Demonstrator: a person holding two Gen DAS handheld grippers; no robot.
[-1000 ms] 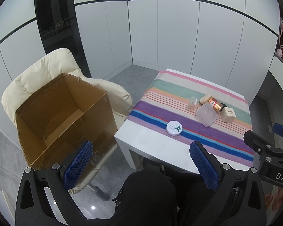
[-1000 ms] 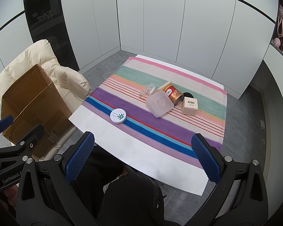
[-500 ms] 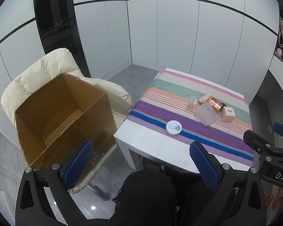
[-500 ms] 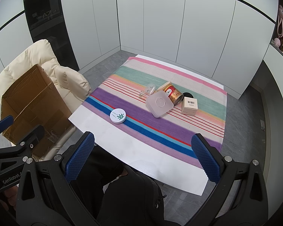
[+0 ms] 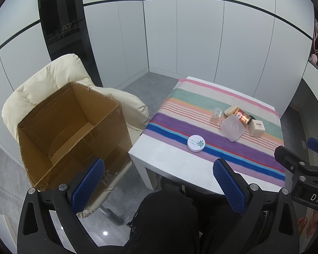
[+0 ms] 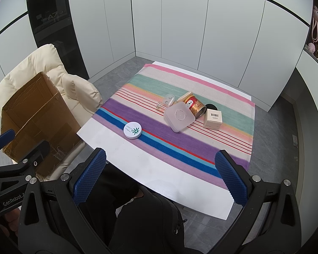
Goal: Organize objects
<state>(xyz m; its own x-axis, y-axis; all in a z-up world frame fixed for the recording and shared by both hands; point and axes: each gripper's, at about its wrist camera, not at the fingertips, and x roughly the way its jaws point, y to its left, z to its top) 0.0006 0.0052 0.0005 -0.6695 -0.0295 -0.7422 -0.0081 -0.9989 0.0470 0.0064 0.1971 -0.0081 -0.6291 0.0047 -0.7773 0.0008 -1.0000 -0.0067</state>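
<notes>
A white round tin (image 6: pixel 133 130) with a green mark lies near the front of the striped cloth (image 6: pixel 201 146). Farther back sit a frosted plastic container (image 6: pixel 179 117), a red-gold can (image 6: pixel 195 105) on its side, a small beige box (image 6: pixel 213 118) with a barcode, a clear glass bottle (image 6: pixel 167 102) and a black disc (image 6: pixel 211 106). An open, empty cardboard box (image 5: pixel 70 131) rests on the cream chair (image 5: pixel 42 84) to the left. My left gripper (image 5: pixel 159 186) and right gripper (image 6: pixel 161 175) both hang open above the table's near edge, holding nothing.
The low white table (image 6: pixel 148 169) stands on a grey floor among white wall panels. A dark glass column (image 5: pixel 61 21) rises behind the chair. Shelves with soft toys (image 6: pixel 317 42) are at the far right. A person's dark clothing (image 6: pixel 146 218) fills the bottom.
</notes>
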